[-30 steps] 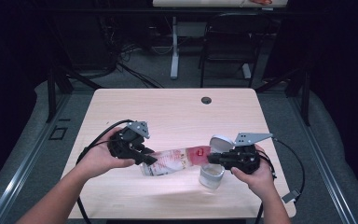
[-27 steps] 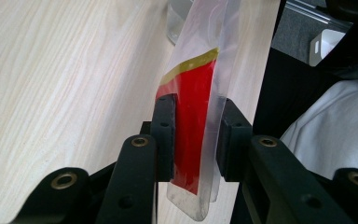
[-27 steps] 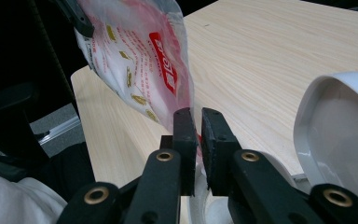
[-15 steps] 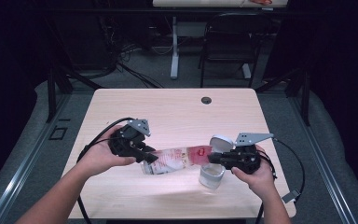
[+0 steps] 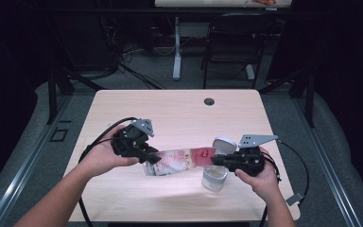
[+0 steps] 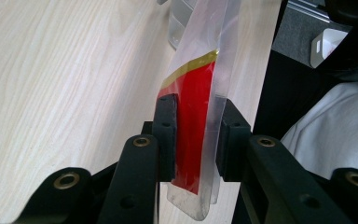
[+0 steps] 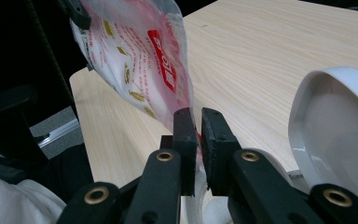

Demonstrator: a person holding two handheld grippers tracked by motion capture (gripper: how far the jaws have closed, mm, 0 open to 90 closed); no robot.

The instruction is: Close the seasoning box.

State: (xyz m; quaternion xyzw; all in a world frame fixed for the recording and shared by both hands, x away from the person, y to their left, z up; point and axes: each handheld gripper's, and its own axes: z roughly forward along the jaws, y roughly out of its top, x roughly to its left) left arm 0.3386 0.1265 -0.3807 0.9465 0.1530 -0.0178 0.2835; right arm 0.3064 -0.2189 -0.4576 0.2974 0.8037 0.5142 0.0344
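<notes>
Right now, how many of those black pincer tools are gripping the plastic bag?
2. The left gripper clamps one end of the bag; the right gripper pinches the other end, above the clear container.

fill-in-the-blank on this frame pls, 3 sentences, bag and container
1. Both the left hand-held gripper and the right hand-held gripper are shut on the ____.
2. The bag is printed mostly in white and ____.
3. The clear container on the table has a hinged white lid that stands ____.

Missing words: bag; red; open
</notes>
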